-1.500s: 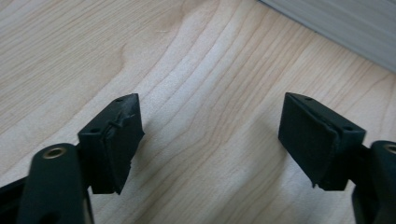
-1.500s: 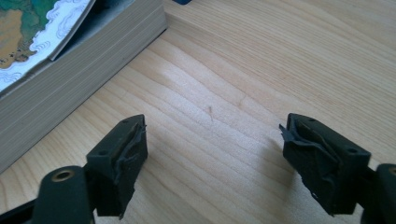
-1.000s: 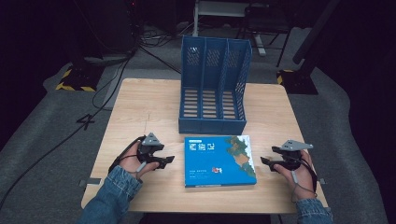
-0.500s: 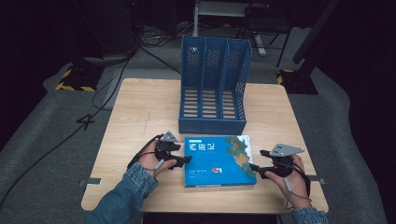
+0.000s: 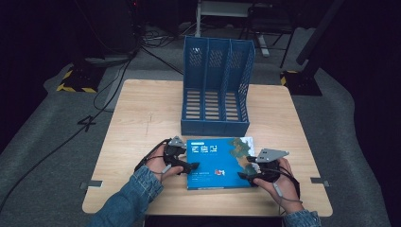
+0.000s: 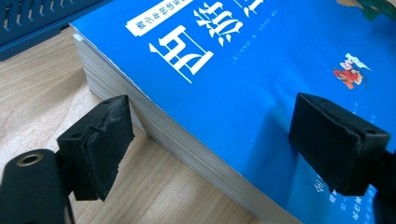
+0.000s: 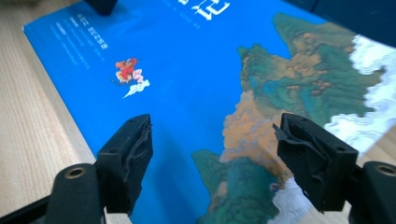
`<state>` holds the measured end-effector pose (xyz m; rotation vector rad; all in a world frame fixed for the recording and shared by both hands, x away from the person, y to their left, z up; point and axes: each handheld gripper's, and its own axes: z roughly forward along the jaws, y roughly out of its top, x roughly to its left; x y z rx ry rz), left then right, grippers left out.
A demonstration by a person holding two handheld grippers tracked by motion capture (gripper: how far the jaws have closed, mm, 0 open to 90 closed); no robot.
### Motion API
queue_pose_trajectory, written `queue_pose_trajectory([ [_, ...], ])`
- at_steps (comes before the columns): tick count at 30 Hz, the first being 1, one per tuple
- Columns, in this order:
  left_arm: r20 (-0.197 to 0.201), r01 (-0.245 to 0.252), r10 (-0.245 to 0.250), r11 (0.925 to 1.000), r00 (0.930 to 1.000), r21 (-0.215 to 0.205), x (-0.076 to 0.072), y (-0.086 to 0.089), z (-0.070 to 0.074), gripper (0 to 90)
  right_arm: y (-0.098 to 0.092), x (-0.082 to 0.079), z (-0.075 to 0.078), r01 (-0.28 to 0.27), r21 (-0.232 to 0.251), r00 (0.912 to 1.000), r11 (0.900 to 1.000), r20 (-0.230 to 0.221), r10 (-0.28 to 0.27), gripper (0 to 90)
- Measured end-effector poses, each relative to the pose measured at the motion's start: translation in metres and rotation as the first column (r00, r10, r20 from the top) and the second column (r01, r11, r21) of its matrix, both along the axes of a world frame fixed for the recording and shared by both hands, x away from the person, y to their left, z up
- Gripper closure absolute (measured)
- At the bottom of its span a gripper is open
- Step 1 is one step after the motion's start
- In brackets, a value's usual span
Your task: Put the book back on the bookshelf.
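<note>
In the high view a thick blue paperback book with a painted landscape on its cover [image 5: 220,162] lies flat on the light wooden table [image 5: 142,118], near the person's edge and just in front of the blue perforated plastic three-slot file rack [image 5: 216,87], which stands upright toward the middle of the table. The left gripper [image 5: 191,166] sits at the book's left edge and the right gripper [image 5: 246,175] at its lower right corner, each in a hand with a denim sleeve behind it. In the left gripper view the jaws have just been opening and stand wide, one pad down by the wood beside the page block, the other above the cover, so the book's edge [image 6: 187,140] lies between them without being pressed. In the right gripper view the jaws stand apart over the cover's landscape [image 7: 261,116], neither pad pressing on the book, with the table showing at the left
</note>
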<state>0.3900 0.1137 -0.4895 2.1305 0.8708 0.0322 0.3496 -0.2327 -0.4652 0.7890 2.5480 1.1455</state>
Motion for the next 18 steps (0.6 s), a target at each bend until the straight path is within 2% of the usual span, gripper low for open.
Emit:
queue_pose_trajectory([
  [3,0.004,-0.005,0.005,0.9999,1.0000,-0.010,-0.0010,0.0005,-0.0012,13.9,0.0036,0.0015,-0.0058,-0.002,-0.028,1.0000,1.000,-0.001,0.001,26.9],
  [5,0.004,-0.016,0.016,0.9996,0.9999,-0.024,-0.0019,0.0006,-0.0025,14.0,0.0045,0.0018,-0.0070,0.002,-0.021,1.0000,1.000,0.004,-0.002,26.7],
  [6,-0.006,-0.027,0.027,0.9992,0.9996,-0.028,-0.0023,0.0007,-0.0028,14.1,0.0048,0.0023,-0.0072,0.000,-0.024,1.0000,1.000,0.006,0.000,26.7],
  [9,-0.072,-0.068,0.064,0.9955,0.9953,-0.065,-0.0026,0.0021,-0.0062,16.1,0.0045,0.0026,-0.0088,0.001,-0.013,1.0000,1.000,0.007,-0.001,26.7],
  [12,-0.082,-0.076,0.070,0.9943,0.9942,-0.075,-0.0029,0.0027,-0.0068,16.9,0.0035,0.0025,-0.0103,0.001,0.001,0.9999,1.000,0.014,-0.001,26.7],
  [14,-0.115,-0.092,0.083,0.9929,0.9899,-0.076,-0.0031,0.0030,-0.0060,18.7,0.0035,0.0022,-0.0107,0.003,0.005,0.9999,1.000,0.014,-0.003,26.7],
  [18,-0.116,-0.093,0.084,0.9932,0.9897,-0.071,-0.0034,0.0028,-0.0048,21.0,0.0036,0.0022,-0.0113,0.005,0.009,0.9998,1.000,0.017,-0.006,26.7],
])
